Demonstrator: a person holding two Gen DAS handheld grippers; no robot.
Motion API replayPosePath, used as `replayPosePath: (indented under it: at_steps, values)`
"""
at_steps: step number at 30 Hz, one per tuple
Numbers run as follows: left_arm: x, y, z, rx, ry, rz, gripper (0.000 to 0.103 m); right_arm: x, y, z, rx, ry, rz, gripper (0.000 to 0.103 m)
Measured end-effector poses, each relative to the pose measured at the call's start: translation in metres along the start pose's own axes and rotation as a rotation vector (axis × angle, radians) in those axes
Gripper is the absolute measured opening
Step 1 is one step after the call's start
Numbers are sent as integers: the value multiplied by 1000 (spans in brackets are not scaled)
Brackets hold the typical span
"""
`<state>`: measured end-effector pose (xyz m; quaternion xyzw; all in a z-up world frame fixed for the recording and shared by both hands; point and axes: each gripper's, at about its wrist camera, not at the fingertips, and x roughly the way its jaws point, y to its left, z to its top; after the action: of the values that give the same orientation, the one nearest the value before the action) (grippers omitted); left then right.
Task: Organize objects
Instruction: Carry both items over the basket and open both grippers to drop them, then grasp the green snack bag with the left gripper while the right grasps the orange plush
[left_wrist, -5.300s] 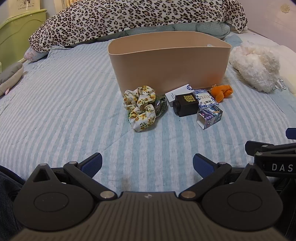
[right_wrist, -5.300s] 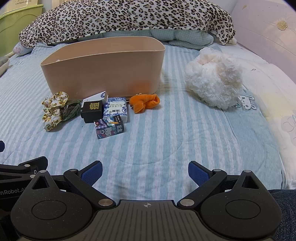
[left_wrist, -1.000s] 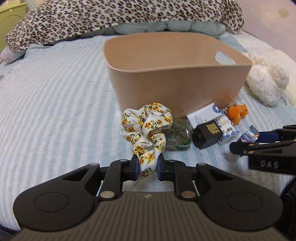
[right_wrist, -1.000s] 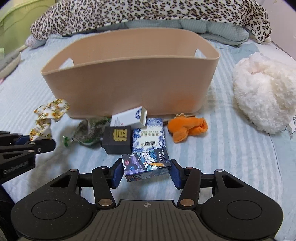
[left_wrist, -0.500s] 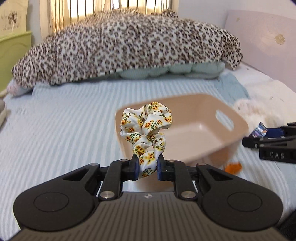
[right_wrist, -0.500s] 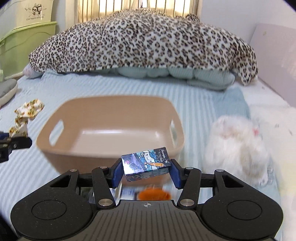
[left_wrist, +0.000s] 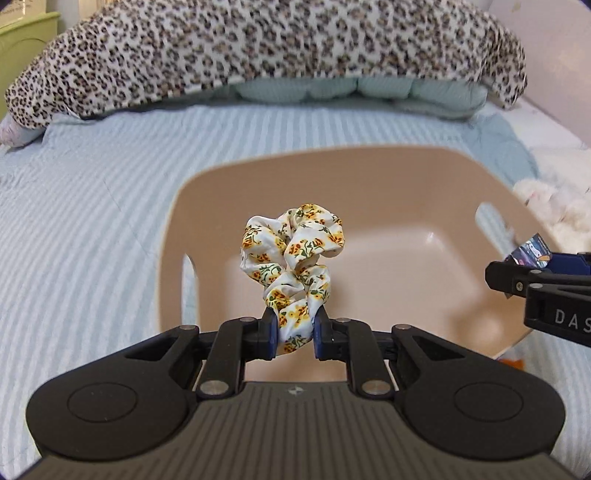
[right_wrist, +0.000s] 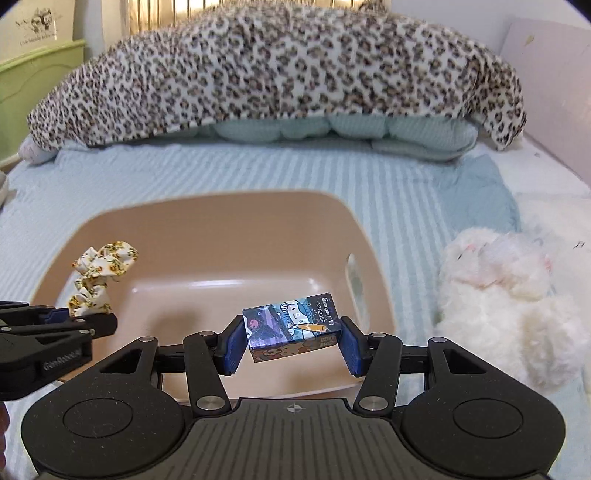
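Note:
My left gripper is shut on a white scrunchie with yellow flowers and holds it above the left part of the beige plastic tub. The scrunchie also shows in the right wrist view. My right gripper is shut on a small blue cartoon-printed box, held above the near right part of the tub. The box's corner shows in the left wrist view. The tub's inside is bare. The other small objects in front of the tub are mostly hidden.
The tub sits on a bed with a blue striped cover. A leopard-print blanket lies across the back. A white fluffy toy lies right of the tub. A green cabinet stands at far left.
Both grippers have moved forward and now hang over the tub's opening, still holding the scrunchie and the box. The view looks down into the tub more steeply.

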<state>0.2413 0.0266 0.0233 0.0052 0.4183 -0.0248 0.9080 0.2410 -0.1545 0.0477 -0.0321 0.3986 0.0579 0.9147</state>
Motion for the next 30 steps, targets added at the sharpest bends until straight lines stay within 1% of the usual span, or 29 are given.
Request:
replayPosePath:
  at_steps: [2,4,7,8,9,10,11,12,14,18,19,22,23,24,26,30]
  values:
    - [7,-3,-2,22,16,25,20,9,4,-3,-11,20,-13,50]
    - [11,-4,-4,26,31,24,21,15,9,-6,-34,33,-18,51]
    - [9,-3,-4,30,30,29,25,17,16,-11,-75,34,-35,59]
    - [6,-4,-3,35,27,32,28,15,18,-13,-82,30,-34,59]
    - [3,-4,-3,41,22,30,34,12,18,-12,-86,25,-32,60]
    - [-2,-5,-2,44,17,24,37,8,18,-13,-90,19,-31,67]
    - [-7,-5,-3,45,9,18,45,3,18,-15,-91,13,-30,74]
    - [-13,-5,-3,44,2,21,59,-2,17,-16,-87,6,-27,76]
    - [-25,-6,-4,45,-26,27,71,-13,13,-19,-86,-11,-16,77]
    - [-47,-6,-7,45,-40,2,75,-37,5,-25,-93,-46,-7,81]
    - [-51,-6,-9,46,-38,-9,76,-41,2,-27,-88,-47,-1,84]
    - [-68,-5,-16,42,-61,-14,76,-48,-7,-35,-78,-27,11,85]
    - [-74,-5,-18,43,-66,-15,78,-50,-9,-38,-79,-19,10,85]
    - [-78,-5,-21,49,-61,-24,80,-51,-12,-41,-81,-13,6,85]
    - [-87,-4,-27,53,-54,-42,80,-53,-16,-46,-87,3,-4,85]
    - [-95,-5,-40,80,-34,-45,81,-53,-24,-56,-84,40,-20,85]
